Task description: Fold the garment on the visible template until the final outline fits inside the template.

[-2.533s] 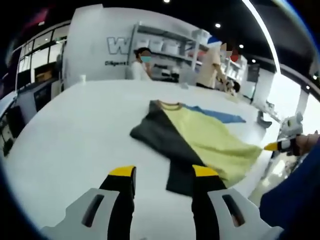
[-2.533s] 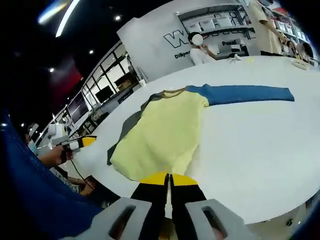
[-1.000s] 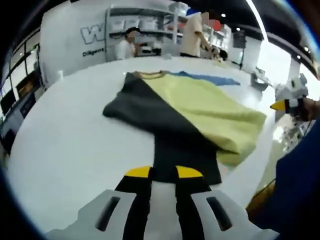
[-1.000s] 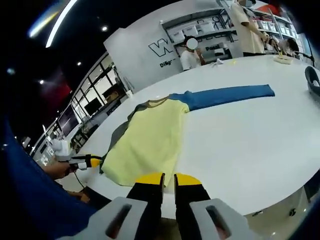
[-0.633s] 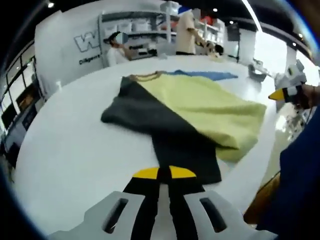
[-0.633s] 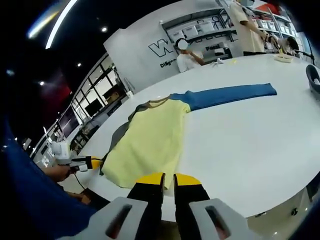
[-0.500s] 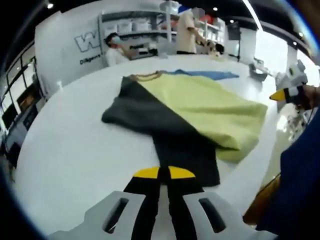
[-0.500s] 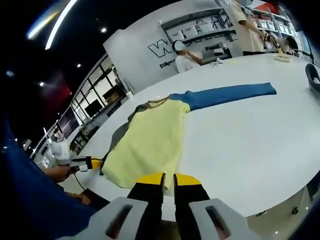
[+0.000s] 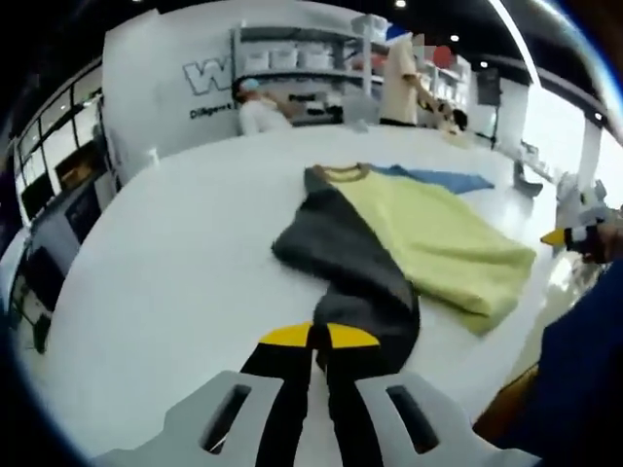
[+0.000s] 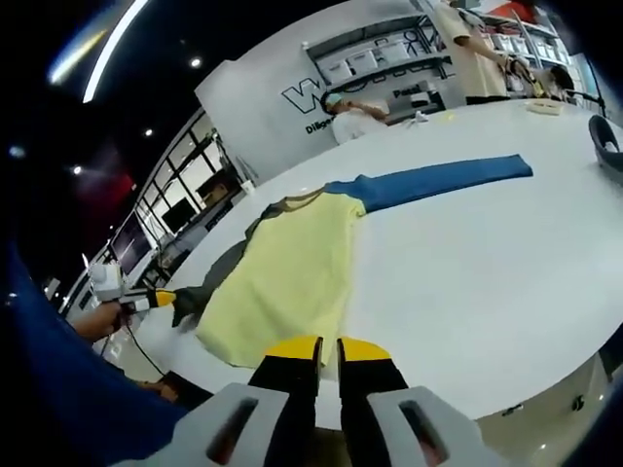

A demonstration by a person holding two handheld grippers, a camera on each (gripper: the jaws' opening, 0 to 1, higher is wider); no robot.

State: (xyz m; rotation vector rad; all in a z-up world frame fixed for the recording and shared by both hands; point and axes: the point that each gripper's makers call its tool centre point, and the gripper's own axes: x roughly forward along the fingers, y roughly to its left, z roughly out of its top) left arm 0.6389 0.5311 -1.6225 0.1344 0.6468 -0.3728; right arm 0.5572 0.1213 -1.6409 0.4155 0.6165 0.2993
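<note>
A long-sleeved top lies on the white table (image 9: 165, 263). Its body is yellow (image 9: 428, 233) (image 10: 292, 263), with one dark grey sleeve (image 9: 341, 253) and one blue sleeve (image 10: 438, 175). My left gripper (image 9: 318, 336) is shut on the cuff of the dark sleeve, which humps up in a fold just ahead of it. The right gripper view shows that gripper (image 10: 165, 298) pinching dark cloth at the garment's left edge. My right gripper (image 10: 318, 345) is shut, hovering just short of the yellow hem by the table's edge; I see it again (image 9: 560, 236) off the table's right side.
Two people (image 9: 258, 107) (image 9: 399, 83) stand by shelves beyond the far side of the table. A dark rounded object (image 10: 608, 136) sits at the table's right edge. A blue sleeve (image 9: 574, 370) of the person holding the grippers fills the lower right.
My left gripper closed on the dark sleeve's cuff and has drawn it up and inward, so the flat sleeve now bunches into a fold. The right gripper has barely moved.
</note>
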